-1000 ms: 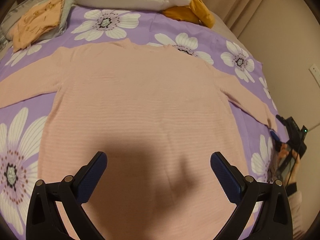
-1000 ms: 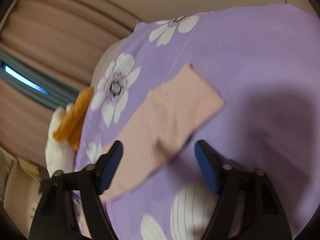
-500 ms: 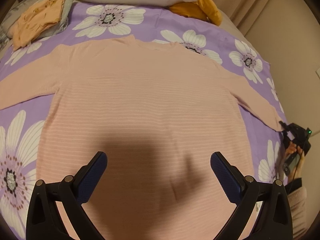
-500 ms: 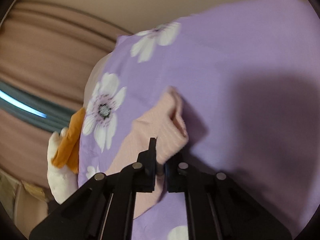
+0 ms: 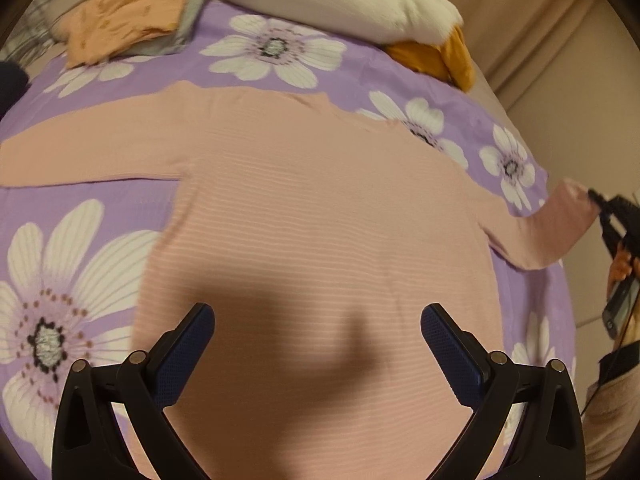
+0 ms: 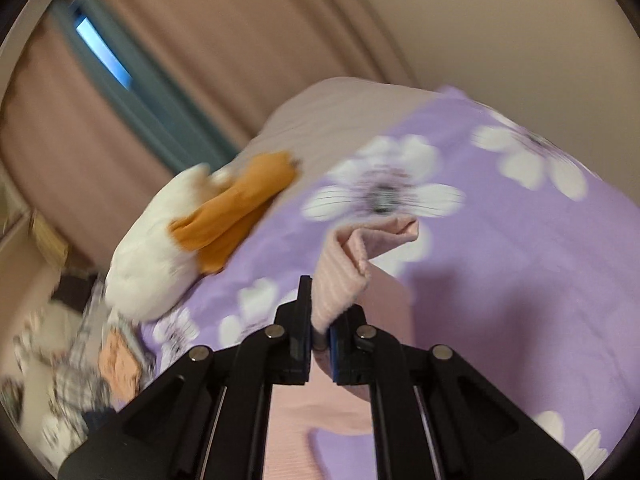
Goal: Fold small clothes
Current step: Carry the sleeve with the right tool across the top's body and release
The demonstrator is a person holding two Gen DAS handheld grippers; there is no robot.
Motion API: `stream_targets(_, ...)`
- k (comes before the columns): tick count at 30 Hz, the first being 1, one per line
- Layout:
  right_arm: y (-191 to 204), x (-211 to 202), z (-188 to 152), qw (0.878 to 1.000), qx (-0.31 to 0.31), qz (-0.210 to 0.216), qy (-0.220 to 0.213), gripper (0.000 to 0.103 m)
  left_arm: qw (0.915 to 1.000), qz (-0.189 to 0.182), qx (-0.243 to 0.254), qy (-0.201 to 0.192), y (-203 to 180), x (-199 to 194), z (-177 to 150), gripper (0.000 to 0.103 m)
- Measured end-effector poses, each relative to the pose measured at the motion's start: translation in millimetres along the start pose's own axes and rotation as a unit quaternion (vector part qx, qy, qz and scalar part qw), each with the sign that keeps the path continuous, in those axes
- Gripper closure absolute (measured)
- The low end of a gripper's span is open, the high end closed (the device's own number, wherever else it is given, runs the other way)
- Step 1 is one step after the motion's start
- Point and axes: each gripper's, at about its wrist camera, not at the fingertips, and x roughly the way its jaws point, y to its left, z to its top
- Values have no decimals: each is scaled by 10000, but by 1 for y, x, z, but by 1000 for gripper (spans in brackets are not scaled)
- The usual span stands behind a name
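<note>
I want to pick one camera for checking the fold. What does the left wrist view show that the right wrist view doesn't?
Only the left wrist view shows the pink sweater's whole body spread flat, its other sleeve, and the open left gripper above it. Only the right wrist view shows up close the right gripper shut on the sleeve cuff, plus the curtain. Both show the purple floral bedspread, the white and orange plush toy and the lifted sleeve.

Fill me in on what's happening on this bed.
A person is folding a pink sweater spread flat on a purple flowered bedspread. The right gripper is shut on the cuff of one sleeve and holds it up off the bed. The left gripper hangs open above the sweater's lower half, touching nothing.
</note>
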Motion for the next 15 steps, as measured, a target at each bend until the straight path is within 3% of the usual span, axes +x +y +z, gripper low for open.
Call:
stream_targets(7, 143, 32, -34, 9894, -1313, 509, 354, 96, 9986, 56, -502, -174, 46, -24, 3, 1)
stream_targets(10, 194, 53, -71, 9763, -2014, 541, 573, 96, 9973, 101, -649, -321, 64, -33, 6, 1)
stream_targets(15, 249, 94, -145, 9416, -3208, 437, 928, 95, 9943, 275, -922, -463, 94, -42, 10, 1)
